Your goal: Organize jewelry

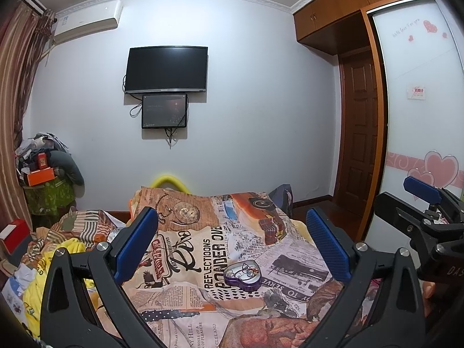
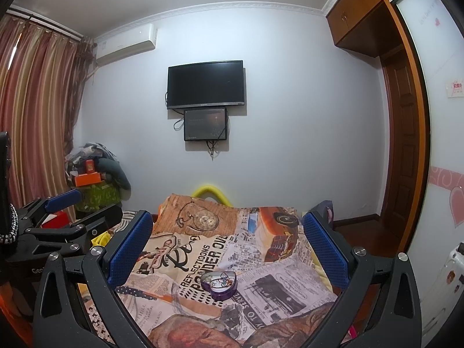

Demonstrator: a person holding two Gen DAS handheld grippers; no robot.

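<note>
1. The left claw (image 1: pixel 232 249) is held wide apart with nothing between its blue pads (image 1: pixel 136 243); the right claw (image 2: pixel 226 246) is spread equally wide and is also empty.
2. A small purple heart-shaped tin (image 1: pixel 243 276) is seen lying on the printed bedspread (image 1: pixel 185 304), ahead of and below the left claw, slightly toward its right pad. From the right claw the same tin (image 2: pixel 220 284) is found ahead and below, near the middle of the gap.
3. The tin is open, and small pieces of jewelry (image 1: pixel 246 269) are seen resting inside it; their exact kind is too small to be told.
4. The tin is judged to be light, stiff and smooth, so it is likely to slide on metal sides if squeezed weakly. The jewelry is judged to be tiny, loose and easily snagged or spilled.
5. A hold is best taken across the tin's straight side walls, low down, with the tin kept level. Because the bedspread is soft, some sinking under pressure should be expected.
6. No lid is visible in either view.
</note>
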